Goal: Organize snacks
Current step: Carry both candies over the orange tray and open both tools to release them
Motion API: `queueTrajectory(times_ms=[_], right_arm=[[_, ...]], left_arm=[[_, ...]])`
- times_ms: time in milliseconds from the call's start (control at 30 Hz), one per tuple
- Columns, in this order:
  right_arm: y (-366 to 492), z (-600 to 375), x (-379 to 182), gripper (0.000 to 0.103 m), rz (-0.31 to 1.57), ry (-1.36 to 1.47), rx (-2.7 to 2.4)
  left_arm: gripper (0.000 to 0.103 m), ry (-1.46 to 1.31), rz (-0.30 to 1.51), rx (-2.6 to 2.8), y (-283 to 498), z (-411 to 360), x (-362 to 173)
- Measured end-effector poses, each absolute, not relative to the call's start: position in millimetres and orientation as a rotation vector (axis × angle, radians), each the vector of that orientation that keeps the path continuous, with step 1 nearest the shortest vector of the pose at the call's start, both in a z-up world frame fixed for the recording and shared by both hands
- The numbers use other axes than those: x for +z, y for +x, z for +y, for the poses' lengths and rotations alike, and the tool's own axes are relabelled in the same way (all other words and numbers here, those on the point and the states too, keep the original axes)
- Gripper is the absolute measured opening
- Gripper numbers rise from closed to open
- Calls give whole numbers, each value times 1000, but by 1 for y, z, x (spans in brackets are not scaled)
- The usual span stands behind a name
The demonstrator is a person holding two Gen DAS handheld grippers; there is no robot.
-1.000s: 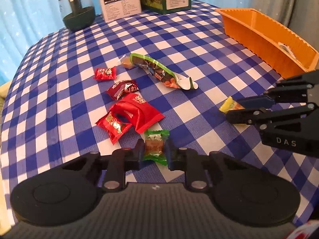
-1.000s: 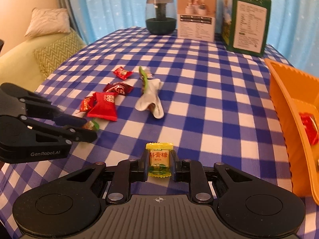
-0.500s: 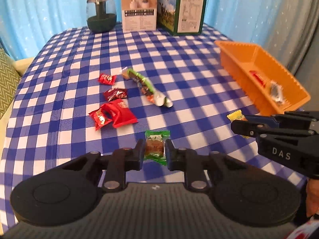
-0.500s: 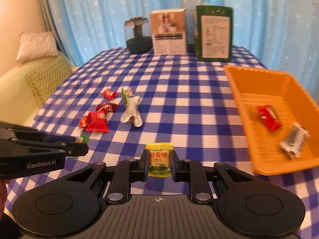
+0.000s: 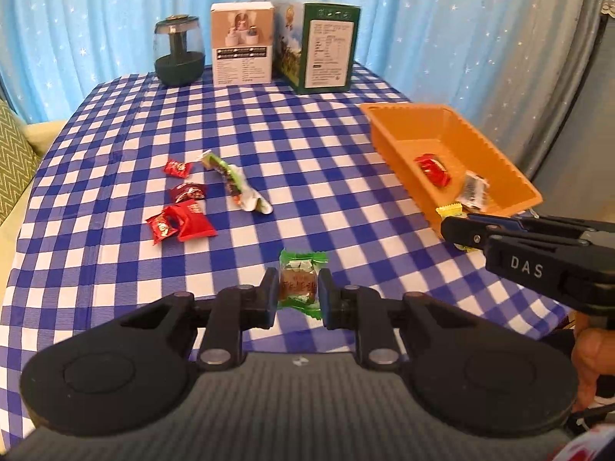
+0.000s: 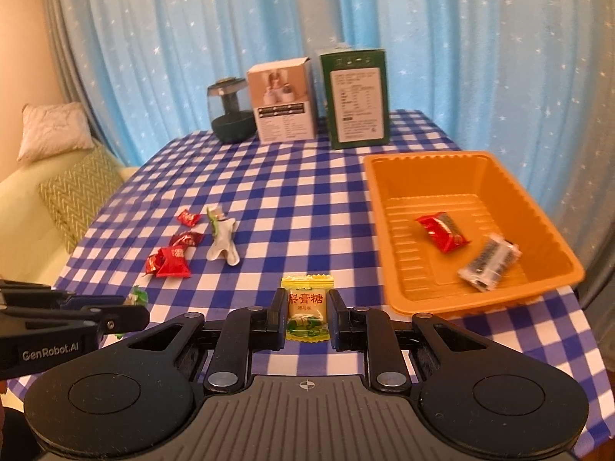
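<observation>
- My left gripper (image 5: 298, 295) fingers pinch the green candy (image 5: 300, 286) sideways, clear of the bench (image 5: 307, 123).
- My right gripper (image 6: 305, 313) fingers clamp the yellow candy (image 6: 306, 307); orange tray (image 6: 546, 230) waits at two o'clock.

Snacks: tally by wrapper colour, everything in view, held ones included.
Red: 5, four on the cloth, one in the tray
Green: 2, long pack, candy in left gripper
Yellow: 1, in right gripper
Clear/dark: 1, in tray
Total: 9
</observation>
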State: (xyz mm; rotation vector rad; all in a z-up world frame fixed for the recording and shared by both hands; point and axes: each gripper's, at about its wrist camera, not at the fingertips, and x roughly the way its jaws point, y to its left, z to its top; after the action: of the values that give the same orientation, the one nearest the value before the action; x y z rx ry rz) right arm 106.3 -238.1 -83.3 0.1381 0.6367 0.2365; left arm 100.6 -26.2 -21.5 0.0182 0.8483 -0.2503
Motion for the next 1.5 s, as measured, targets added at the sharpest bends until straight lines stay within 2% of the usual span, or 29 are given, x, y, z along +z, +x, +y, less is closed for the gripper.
queueTrajectory(times_ms=[400,867,1500], right_arm=[[90,-302,-70,21,617,228,125],[121,-386,-75,21,618,278,16],[167,-417,-91,21,645,312,-9]], left_arm=[[19,12,825,-364,111,-88,-5],[19,24,823,-477,166,-178,-10],[20,93,833,-515,210,-218,-44]])
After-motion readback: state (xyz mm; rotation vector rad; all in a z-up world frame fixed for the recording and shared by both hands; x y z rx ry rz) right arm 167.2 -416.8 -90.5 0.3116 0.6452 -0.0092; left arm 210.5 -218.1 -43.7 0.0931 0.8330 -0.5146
